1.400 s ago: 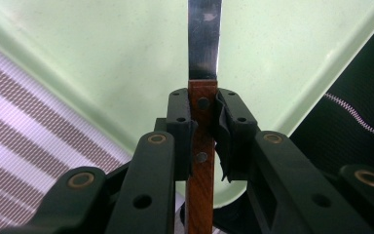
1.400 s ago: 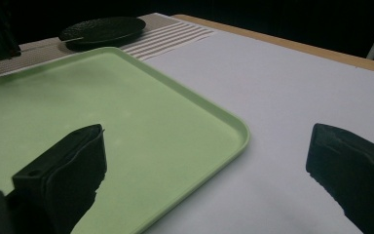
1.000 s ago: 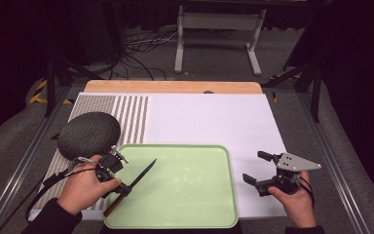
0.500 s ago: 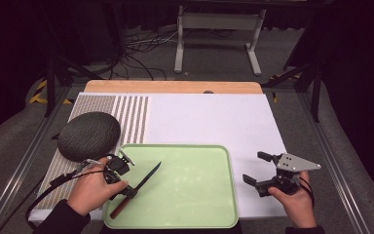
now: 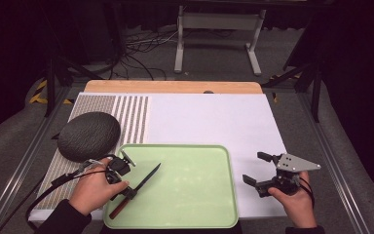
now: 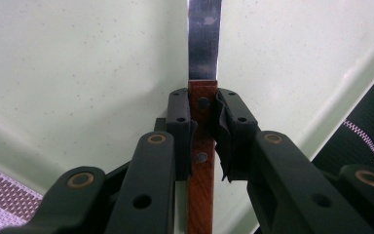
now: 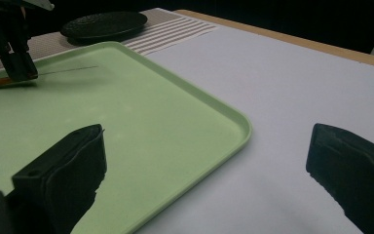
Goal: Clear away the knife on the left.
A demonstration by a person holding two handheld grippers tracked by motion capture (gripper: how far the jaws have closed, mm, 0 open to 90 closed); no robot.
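Knife (image 5: 137, 189) with a reddish wooden handle lies at the left part of the green tray (image 5: 195, 195), blade pointing to the far right, toward the middle of the tray. Left hand-held gripper (image 5: 118, 169) is clenched on the handle: in the left gripper view, its two black jaws press the wood from both sides, just behind the place where the steel blade begins, and the pale green tray floor is under them. Whether the knife touches the tray floor or is a little above it, I cannot tell. Right hand-held gripper (image 5: 256, 170) is released, with jaws wide apart and nothing between them; it is held over the white mat (image 5: 214, 122) just beside the right rim of the tray. A dark grey round pad (image 5: 88, 135) rests on the striped mat (image 5: 126, 114), near the far left corner of the tray.
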